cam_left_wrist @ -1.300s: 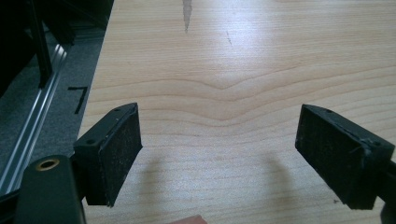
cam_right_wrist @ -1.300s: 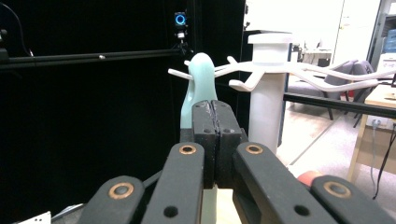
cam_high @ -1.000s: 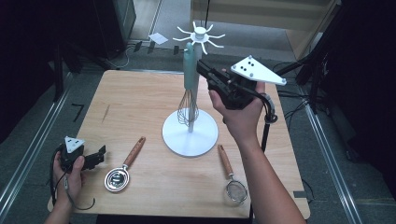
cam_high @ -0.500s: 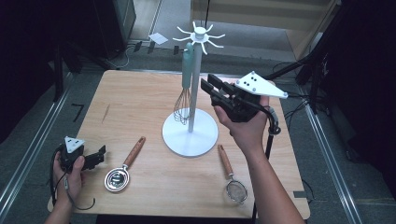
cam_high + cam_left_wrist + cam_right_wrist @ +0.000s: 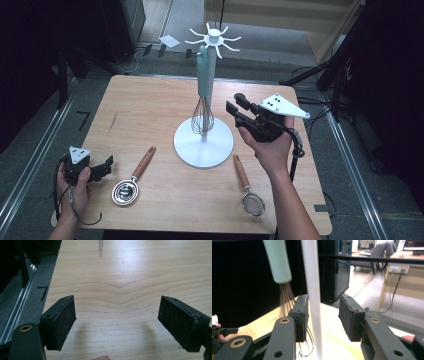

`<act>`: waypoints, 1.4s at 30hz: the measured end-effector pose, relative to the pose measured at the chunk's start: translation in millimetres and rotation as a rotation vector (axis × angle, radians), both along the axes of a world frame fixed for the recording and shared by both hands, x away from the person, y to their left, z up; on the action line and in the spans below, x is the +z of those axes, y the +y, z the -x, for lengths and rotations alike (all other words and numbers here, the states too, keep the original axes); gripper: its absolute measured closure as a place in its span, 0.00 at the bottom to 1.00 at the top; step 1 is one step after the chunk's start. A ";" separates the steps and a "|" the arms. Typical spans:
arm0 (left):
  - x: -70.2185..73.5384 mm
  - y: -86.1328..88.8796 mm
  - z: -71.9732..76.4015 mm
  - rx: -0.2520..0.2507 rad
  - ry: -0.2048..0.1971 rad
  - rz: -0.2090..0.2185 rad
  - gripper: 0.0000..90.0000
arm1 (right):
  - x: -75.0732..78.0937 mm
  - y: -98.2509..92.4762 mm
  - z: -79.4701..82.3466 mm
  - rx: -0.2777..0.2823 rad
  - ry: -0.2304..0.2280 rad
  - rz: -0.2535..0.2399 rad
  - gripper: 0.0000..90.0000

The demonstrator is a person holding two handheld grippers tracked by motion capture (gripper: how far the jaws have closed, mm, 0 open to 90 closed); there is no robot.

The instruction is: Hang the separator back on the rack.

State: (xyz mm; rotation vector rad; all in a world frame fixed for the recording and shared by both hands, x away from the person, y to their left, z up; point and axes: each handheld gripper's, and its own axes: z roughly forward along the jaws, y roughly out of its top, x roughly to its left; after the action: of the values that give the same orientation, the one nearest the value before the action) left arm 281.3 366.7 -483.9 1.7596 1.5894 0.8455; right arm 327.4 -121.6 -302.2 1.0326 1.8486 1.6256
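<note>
Whisk (image 5: 202,97) hung on stand (image 5: 204,145), frame centre: you are backing your right gripper (image 5: 239,109) off, jaws just opening, nothing between them; left gripper (image 5: 102,169) idling, jaws apart; clear the wires.

From above, the person's left hand (image 5: 72,180) wraps the body of the small black left gripper (image 5: 102,169), so little of it shows beyond the jaw tips and its grey three-cornered plate. The pale green handle of the wire whisk (image 5: 204,95) covers much of the white stand's thin pole (image 5: 203,135) (they line up almost exactly from this angle). In the right gripper view the whisk (image 5: 280,272) is cut off at the top edge, its wires partly behind the near jaw and blurred. The pole (image 5: 313,290) runs out of frame at both ends, and the stand's round base is a washed-out glare below.
</note>
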 end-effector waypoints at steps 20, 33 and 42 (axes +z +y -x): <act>0.1 -0.1 0.3 0.003 0.002 -0.001 0.17 | -49.1 -19.9 2.2 -0.065 0.125 0.056 0.64; 0.0 0.5 0.0 0.007 0.001 0.004 0.17 | -80.0 -29.0 5.5 -0.096 0.241 0.120 0.62; 0.0 0.2 -0.2 0.001 0.001 0.002 0.17 | -96.5 -41.4 7.8 -0.137 0.329 0.140 0.61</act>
State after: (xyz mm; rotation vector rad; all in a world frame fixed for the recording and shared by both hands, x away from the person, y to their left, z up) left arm 281.5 366.9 -483.9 1.7584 1.5910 0.8438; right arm 319.6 -163.0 -398.7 1.3959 2.0139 1.2870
